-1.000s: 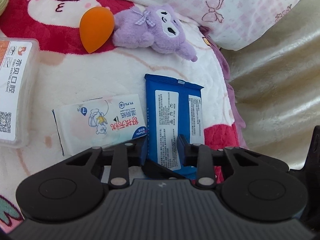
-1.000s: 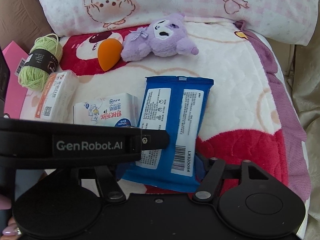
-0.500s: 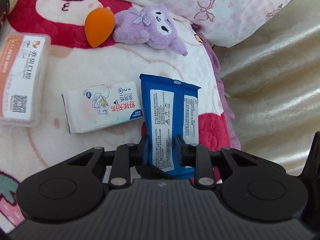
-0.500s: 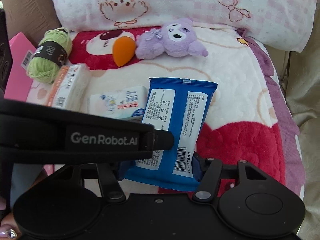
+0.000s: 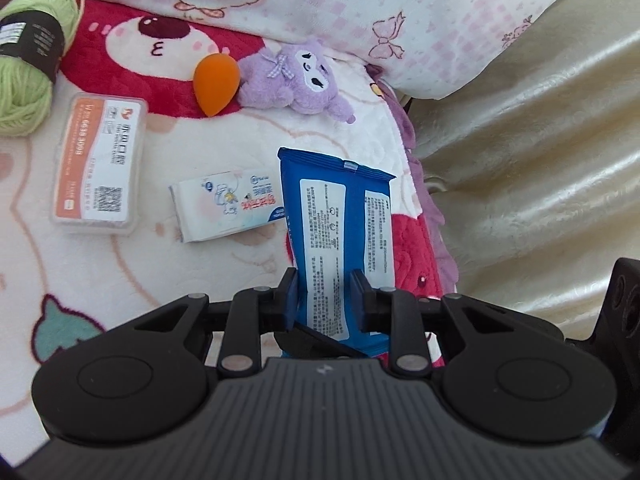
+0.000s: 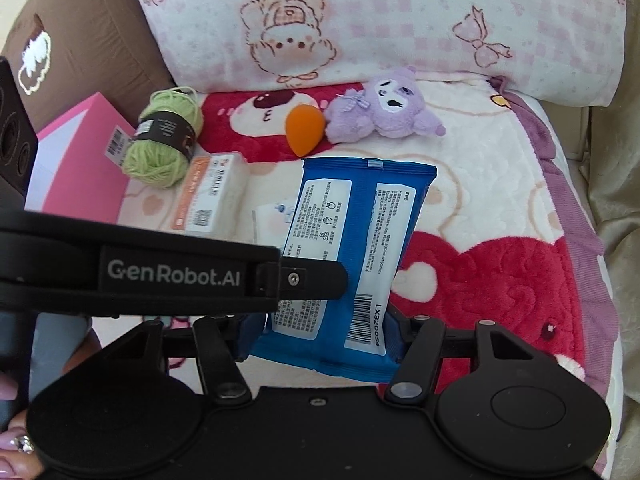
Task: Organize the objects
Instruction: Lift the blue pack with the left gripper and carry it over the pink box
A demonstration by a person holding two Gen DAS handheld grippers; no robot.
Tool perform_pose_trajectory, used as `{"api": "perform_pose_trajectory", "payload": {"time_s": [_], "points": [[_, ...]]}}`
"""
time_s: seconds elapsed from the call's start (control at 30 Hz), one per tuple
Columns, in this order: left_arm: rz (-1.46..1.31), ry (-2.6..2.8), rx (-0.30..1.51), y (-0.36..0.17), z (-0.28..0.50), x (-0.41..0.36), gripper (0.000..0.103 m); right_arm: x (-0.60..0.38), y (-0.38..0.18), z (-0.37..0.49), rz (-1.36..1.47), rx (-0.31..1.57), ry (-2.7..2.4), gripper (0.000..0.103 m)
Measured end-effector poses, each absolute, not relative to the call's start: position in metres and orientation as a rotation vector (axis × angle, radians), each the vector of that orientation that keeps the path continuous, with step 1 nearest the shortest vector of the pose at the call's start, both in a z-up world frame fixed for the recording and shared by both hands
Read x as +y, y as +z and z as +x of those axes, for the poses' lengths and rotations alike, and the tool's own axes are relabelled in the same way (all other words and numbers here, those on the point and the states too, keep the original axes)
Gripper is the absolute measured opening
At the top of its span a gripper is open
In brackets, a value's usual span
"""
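Blue wipes packet (image 5: 340, 240): held at its near end by both tools, label side up; far end raised clear of the blanket and overlapping the small white tissue pack as seen from the right wrist.
Left hand-held gripper (image 5: 325, 300): clamped on a narrow fold of the blue wipes packet near its left edge; pads pressed against the white label panel.
Right hand-held gripper (image 6: 320, 344): jaws just closed further, now gripping the blue wipes packet across its full width at the barcode end; both fingers seen tight against the packet's sides.
Small white tissue pack (image 5: 228, 204): lying flat on the blanket, just left of the blue packet; partly hidden behind it in the right wrist view.
Clear plastic box (image 5: 98, 164): orange and white label on top; set on the blanket left of the tissue pack, apart from it.
Green yarn ball (image 6: 164, 140): black paper band around its middle; resting against the pink box, touching the far corner of the clear plastic box.
Pink box (image 6: 76, 164): at the left edge, barcode sticker on its side.
Orange sponge (image 5: 216, 82): egg-shaped; touching the purple plush toy.
Purple plush toy (image 5: 296, 80): lying at the foot of the pillow.
Blanket (image 6: 480, 184): cream and red, cartoon print; carrying all loose items.
Pillow (image 6: 380, 20): pink and white check, behind the items.
Person's hand (image 6: 12, 448): fingertips visible at the lower left edge.
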State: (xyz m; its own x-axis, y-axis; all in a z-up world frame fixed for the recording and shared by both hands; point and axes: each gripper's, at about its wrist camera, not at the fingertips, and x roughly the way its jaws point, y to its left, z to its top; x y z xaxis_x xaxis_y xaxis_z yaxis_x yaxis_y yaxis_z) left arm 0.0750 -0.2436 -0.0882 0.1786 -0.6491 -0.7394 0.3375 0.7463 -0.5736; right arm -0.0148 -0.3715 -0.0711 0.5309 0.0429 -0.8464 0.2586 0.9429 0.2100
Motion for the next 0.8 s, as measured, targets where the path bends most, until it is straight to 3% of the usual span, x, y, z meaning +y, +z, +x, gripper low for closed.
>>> {"api": "perform_pose_trajectory", "payload": {"time_s": [0.8], "points": [[-0.243, -0.625, 1.176, -0.035, 0.043, -0.17, 0.025, -0.309, -0.033, -0.024, 0.327, 0.971, 0.056, 0.065]]}}
